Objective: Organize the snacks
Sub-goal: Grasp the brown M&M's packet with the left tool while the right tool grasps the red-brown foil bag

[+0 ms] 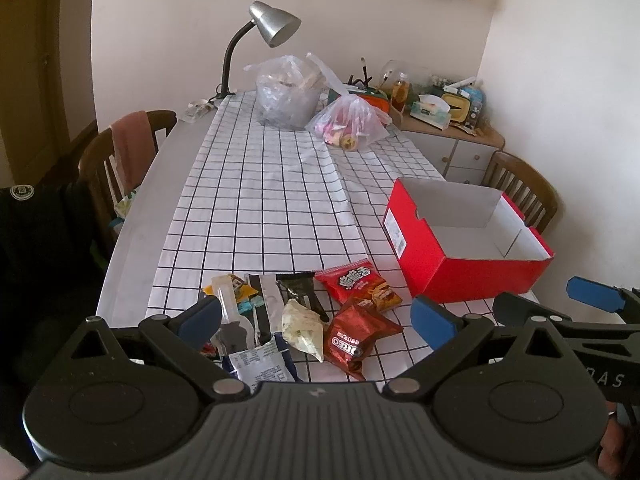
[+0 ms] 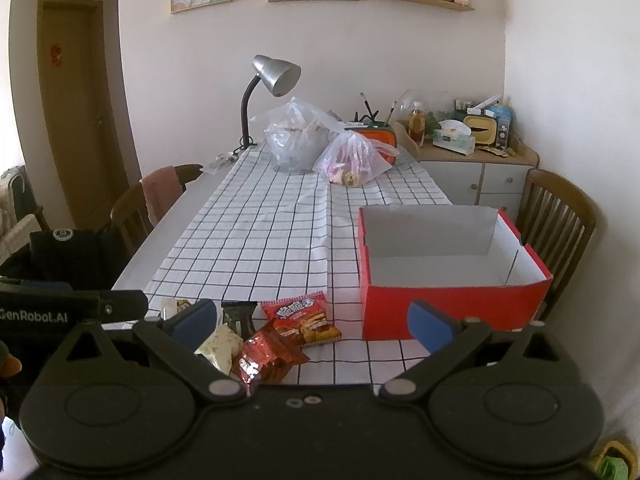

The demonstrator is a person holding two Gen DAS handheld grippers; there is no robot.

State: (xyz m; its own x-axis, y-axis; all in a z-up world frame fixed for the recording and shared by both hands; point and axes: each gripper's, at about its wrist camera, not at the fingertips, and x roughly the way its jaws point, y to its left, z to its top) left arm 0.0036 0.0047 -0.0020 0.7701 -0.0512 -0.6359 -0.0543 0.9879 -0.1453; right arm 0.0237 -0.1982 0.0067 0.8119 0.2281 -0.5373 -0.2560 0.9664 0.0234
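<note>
Red cardboard box stands open-topped on the gridded tablecloth; its white interior holds nothing visible. All positions below refer to this box.

Left gripper: jaws spread wide, nothing between the blue pads. It hovers over the snack pile to the left of the box, near the table's front edge.

Right gripper: jaws likewise spread, holding nothing. Its right pad overlaps the box's front wall in the right wrist view; whether they touch cannot be told.

Snack pile, left of the box and apart from it:
- red chip bag, nearest the box's front left corner
- red Oreo packet, just in front of the chip bag, touching it
- pale wrapped snack, beside the Oreo packet on its far side from the box
- dark and silver packets farther left, overlapping one another

Well behind the box stand two plastic bags and a desk lamp.
</note>
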